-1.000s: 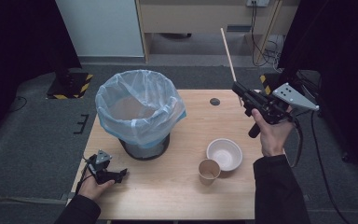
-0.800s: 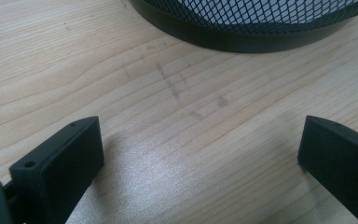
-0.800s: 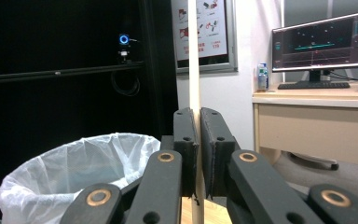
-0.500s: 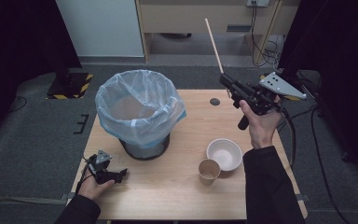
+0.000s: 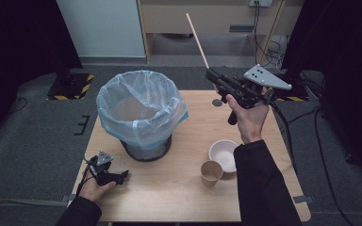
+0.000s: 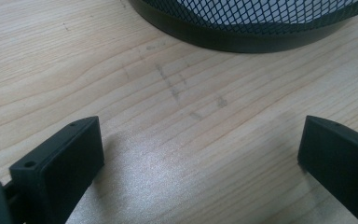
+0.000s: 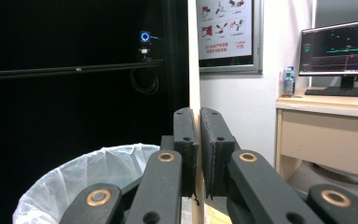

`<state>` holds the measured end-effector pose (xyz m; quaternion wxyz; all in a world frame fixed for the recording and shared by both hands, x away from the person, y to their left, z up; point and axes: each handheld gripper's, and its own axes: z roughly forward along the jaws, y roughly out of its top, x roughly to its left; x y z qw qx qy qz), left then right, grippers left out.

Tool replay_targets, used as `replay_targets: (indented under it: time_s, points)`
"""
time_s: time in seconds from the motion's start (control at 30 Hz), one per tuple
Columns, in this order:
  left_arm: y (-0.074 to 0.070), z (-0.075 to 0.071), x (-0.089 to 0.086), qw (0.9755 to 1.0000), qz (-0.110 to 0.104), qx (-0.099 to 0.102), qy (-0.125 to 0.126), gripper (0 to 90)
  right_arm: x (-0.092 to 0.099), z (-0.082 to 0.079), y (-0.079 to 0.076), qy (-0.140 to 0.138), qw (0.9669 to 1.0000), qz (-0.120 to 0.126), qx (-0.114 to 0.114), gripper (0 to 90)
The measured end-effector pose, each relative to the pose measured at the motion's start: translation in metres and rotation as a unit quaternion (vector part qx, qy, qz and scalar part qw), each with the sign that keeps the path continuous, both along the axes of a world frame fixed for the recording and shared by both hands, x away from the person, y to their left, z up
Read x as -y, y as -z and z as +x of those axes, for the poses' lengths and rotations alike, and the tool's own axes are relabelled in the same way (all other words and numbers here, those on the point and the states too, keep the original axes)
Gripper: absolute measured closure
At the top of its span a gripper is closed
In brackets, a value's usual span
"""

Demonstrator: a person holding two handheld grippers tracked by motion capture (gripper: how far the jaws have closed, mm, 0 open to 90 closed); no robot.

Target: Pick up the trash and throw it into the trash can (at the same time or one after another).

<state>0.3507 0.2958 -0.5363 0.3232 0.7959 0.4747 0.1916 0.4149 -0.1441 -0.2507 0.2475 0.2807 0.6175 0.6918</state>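
Since the earlier frame, the right gripper [image 5: 210,74] has been carried sideways toward the bin [image 5: 141,110], and the stick [image 5: 197,40] it holds has been brought along. The left gripper [image 5: 122,175] has been kept in the same spot, low on the table [image 5: 179,188] in front of the bin.

Much is cut off or hard to see. In the left gripper view, only the bottom edge of the bin's black mesh [image 6: 261,18] is shown, and the rest is cut away at the top. In the right gripper view, the stick's top [image 7: 193,56] runs out of the picture, and its lower end is hidden behind the jaws. The room left of the bin is too dark to be made out.

The stick is thin, straight and pale, like light wood. It is pinched tight between the right gripper's jaws and held up in the air, to the right of the bin and above its rim. The left gripper's jaws are spread wide, with nothing but bare table between them.

A white bag [image 5: 122,94] is fitted inside the bin.
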Motion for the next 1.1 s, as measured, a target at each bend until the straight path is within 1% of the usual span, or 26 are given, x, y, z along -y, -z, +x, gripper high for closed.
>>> replay_targets:
  time_s: [0.1, 0.33, 0.43, 0.57, 0.6, 0.83, 0.9, 0.93, 1.0, 1.1]
  points:
    - [0.0, 0.0, 0.0, 1.0, 0.0, 0.0, 0.0, 0.0, -0.007, 0.002, -0.002, -0.007, 1.0, 0.006, 0.0, 86.0]
    - [0.0, 0.0, 0.0, 1.0, -0.001, 0.0, 0.0, 0.0, -0.023, 0.008, -0.006, -0.017, 0.9999, -0.003, -0.001, 86.0]
    - [0.0, 0.0, 0.0, 1.0, 0.0, 0.0, 0.0, 0.0, -0.032, 0.009, -0.008, -0.025, 0.9997, 0.002, 0.001, 86.0]
    - [0.0, 0.0, 0.0, 1.0, 0.0, 0.0, 0.0, 0.0, -0.043, 0.011, -0.012, -0.034, 0.9994, -0.001, 0.001, 86.0]
    - [0.0, 0.0, 0.0, 1.0, 0.0, 0.0, 0.0, 0.0, -0.046, 0.012, -0.012, -0.036, 0.9993, 0.002, 0.0, 86.0]
    - [0.0, 0.0, 0.0, 1.0, 0.0, 0.0, 0.001, 0.0, -0.063, 0.018, -0.013, -0.049, 0.9988, 0.002, -0.001, 86.0]
    - [0.0, 0.0, 0.0, 1.0, 0.0, 0.0, 0.001, 0.0, -0.067, 0.022, -0.01, -0.051, 0.9987, 0.007, -0.002, 86.0]
    - [0.0, 0.0, 0.0, 1.0, 0.0, 0.0, 0.001, 0.0, -0.07, 0.024, -0.007, -0.053, 0.9986, 0.004, -0.004, 86.0]
    - [0.0, 0.0, 0.0, 1.0, -0.001, 0.001, 0.001, 0.0, -0.077, 0.026, -0.001, -0.051, 0.9986, -0.014, -0.006, 86.0]
    - [0.0, 0.0, 0.0, 1.0, -0.001, 0.001, 0.002, 0.0, -0.088, 0.031, 0.008, -0.062, 0.9979, -0.012, -0.014, 86.0]
